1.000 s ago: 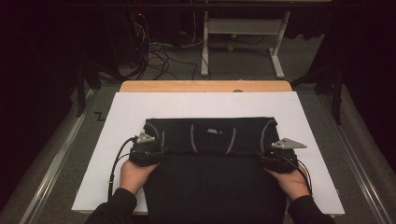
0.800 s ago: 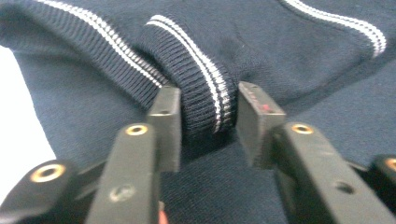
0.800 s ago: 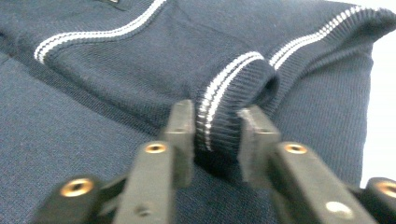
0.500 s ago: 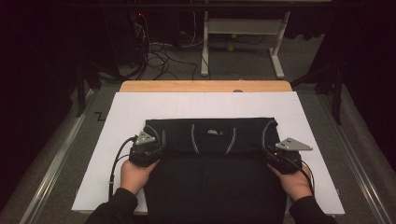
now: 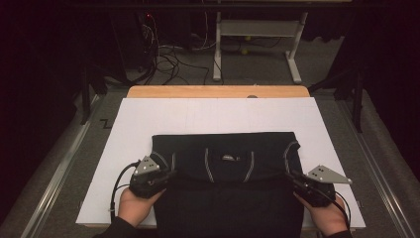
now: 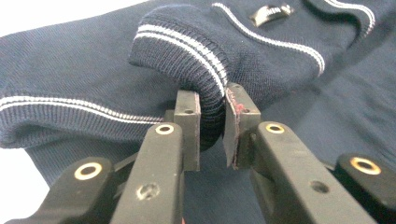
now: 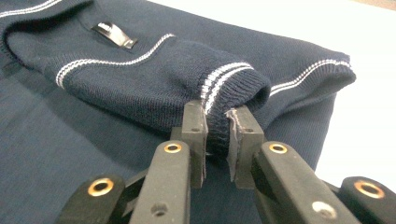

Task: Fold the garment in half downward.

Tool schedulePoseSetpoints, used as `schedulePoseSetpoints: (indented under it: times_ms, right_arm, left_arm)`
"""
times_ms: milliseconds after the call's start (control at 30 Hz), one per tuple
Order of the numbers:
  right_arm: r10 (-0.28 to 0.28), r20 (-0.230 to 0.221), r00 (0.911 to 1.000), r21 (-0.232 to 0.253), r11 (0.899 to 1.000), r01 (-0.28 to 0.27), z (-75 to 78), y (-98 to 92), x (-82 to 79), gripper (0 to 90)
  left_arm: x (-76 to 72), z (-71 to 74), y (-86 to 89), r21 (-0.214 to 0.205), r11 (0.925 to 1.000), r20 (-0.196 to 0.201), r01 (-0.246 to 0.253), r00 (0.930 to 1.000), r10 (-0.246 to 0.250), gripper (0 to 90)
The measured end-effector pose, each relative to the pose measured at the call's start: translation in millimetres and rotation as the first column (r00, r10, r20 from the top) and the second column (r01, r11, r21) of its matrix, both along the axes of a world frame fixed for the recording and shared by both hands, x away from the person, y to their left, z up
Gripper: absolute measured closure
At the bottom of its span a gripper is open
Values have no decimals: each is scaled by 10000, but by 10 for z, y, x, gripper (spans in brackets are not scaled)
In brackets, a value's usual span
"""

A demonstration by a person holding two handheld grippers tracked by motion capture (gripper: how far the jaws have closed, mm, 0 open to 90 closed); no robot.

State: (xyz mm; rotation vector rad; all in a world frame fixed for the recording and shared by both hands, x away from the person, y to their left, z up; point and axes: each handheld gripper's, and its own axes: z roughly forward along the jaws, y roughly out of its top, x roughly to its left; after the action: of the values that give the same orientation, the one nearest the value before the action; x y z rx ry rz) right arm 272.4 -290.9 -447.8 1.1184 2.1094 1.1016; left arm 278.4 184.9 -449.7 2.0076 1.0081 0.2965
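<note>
A dark navy knit garment [image 5: 228, 208] with white stripes lies on the white board [image 5: 218, 116], its top part folded over toward the near side. My left gripper [image 5: 170, 174] sits at the fold's left end. In the left gripper view its jaws have just been closing and now pinch the garment's ribbed, striped edge [image 6: 210, 88], the left gripper [image 6: 212, 119] shut on it. My right gripper [image 5: 293, 175] is at the fold's right end. It also just closed, and the right gripper [image 7: 217, 126] clamps the ribbed edge [image 7: 233, 81].
The board rests on a wooden table [image 5: 218, 91]. Bare white board runs beyond the garment and along both its sides. Cables [image 5: 166, 57] and a white desk frame [image 5: 257, 34] stand on the floor behind. A metal rail [image 5: 59, 168] runs along the left.
Both grippers shut on the garment's folded edge and moved toward the near side, drawing the fold with them. The garment's far edge has shifted nearer.
</note>
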Motion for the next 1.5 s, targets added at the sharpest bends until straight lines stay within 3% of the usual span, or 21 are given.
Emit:
schedulePoseSetpoints:
  times_ms: [167,400,467,700,900,1067,1200,1333,1500]
  right_arm:
    - [-6,-113,9999,-25,10000,6,-35,-70,-171,798]
    - [61,-317,9995,-81,9999,-64,-91,-110,-338,797]
    - [65,-402,9992,-132,9999,-70,-117,-108,-357,794]
    - [10,-822,9966,-279,9996,-33,-190,-130,-361,764]
    - [-33,-859,9963,-257,9997,11,-196,-144,-383,758]
    - [-89,-788,9969,-22,10000,87,-193,-175,-393,684]
    - [-149,-638,9979,388,9991,174,-159,-192,-396,552]
    - [-207,-396,9990,680,9974,234,-112,-194,-382,496]
    - [-292,-232,9993,879,9956,311,-50,-168,-269,474]
  left_arm:
    - [-172,-62,44,-147,9998,-64,136,9999,-137,738]
    - [-291,-117,42,201,9993,-117,323,9994,-320,737]
    - [-309,-136,22,428,9983,-140,385,9992,-379,736]
    - [-327,-227,23,522,9980,-717,344,9970,-306,723]
    - [-377,-230,38,546,9979,-597,353,9977,-321,719]
    - [-373,-213,53,384,9991,-498,160,9987,-141,600]
    - [-373,-166,83,168,9998,-57,-78,10000,79,450]
    - [-315,-123,127,-183,9991,180,-381,9991,384,384]
    - [-119,-115,103,-460,9984,10,-317,9995,317,360]
